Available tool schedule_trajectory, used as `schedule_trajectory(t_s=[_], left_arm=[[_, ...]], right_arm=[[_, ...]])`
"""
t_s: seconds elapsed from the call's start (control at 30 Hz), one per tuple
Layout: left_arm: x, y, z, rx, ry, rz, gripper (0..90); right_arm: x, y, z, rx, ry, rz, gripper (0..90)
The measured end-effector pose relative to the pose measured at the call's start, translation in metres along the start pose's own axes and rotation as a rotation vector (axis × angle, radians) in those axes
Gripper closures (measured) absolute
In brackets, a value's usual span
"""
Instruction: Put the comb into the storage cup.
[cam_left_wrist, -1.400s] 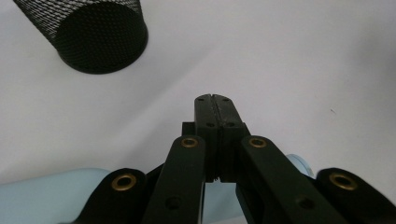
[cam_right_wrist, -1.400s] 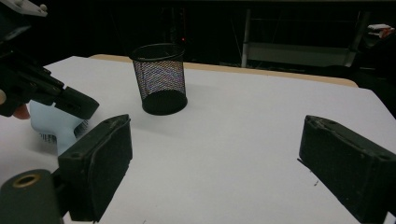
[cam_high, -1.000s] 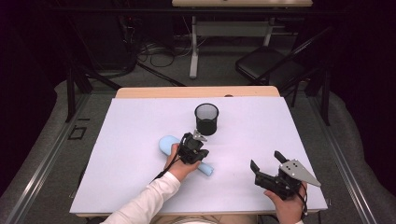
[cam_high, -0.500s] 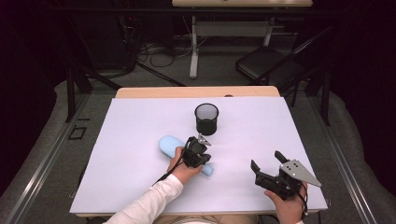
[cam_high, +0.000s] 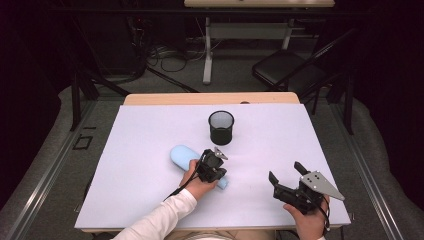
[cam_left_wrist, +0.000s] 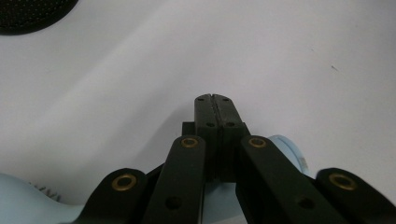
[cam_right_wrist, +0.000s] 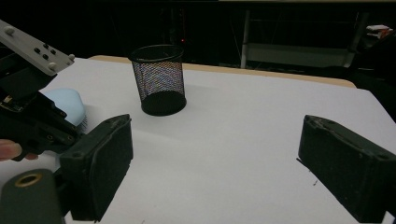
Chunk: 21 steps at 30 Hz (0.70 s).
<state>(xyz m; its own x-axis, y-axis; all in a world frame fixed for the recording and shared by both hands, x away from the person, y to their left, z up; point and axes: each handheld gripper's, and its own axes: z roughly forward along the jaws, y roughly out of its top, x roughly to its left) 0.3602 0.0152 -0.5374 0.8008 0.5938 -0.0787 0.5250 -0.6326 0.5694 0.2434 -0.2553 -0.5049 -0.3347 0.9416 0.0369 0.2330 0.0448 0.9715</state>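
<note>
A broad white table (cam_high: 150, 150) takes up most of the room in front of the person, its wooden far edge just showing past the white sheet, and dark floor, cables and a folding chair (cam_high: 290, 70) stand beyond it. Toward the far middle of the table stands a black wire-mesh pen cup (cam_high: 221, 127), upright, well apart from both hands; in the right gripper view it sits a little left of centre (cam_right_wrist: 159, 79).

Nearer the person, left of the table's middle, lies a pale blue hairbrush (cam_high: 184, 156), flat on the sheet, its rounded head pointing left and away and its handle running toward the near right. From the right gripper view a row of dark bristles shows along its lower edge (cam_right_wrist: 70, 105).

The left gripper (cam_high: 214, 165) is down over the handle part of the brush, the person's left hand (cam_high: 197, 182) wrapped around it and a white sleeve (cam_high: 160, 220) behind. Its jaws are pressed flat together with nothing between them, as the left gripper view shows, the pale blue handle (cam_left_wrist: 285, 147) lying just under and behind them, the tips above bare table.

The right gripper (cam_high: 286, 180) rests at the near right of the table, clear of the brush and the cup, its jaws spread wide and empty
</note>
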Motion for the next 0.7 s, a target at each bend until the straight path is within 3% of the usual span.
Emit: schedule_trajectory(t_s=[0.7], left_arm=[[-0.005,-0.028,-0.019,0.011,-0.027,0.047,90.0]], right_arm=[[0.000,0.000,0.000,0.001,0.000,0.004,10.2]])
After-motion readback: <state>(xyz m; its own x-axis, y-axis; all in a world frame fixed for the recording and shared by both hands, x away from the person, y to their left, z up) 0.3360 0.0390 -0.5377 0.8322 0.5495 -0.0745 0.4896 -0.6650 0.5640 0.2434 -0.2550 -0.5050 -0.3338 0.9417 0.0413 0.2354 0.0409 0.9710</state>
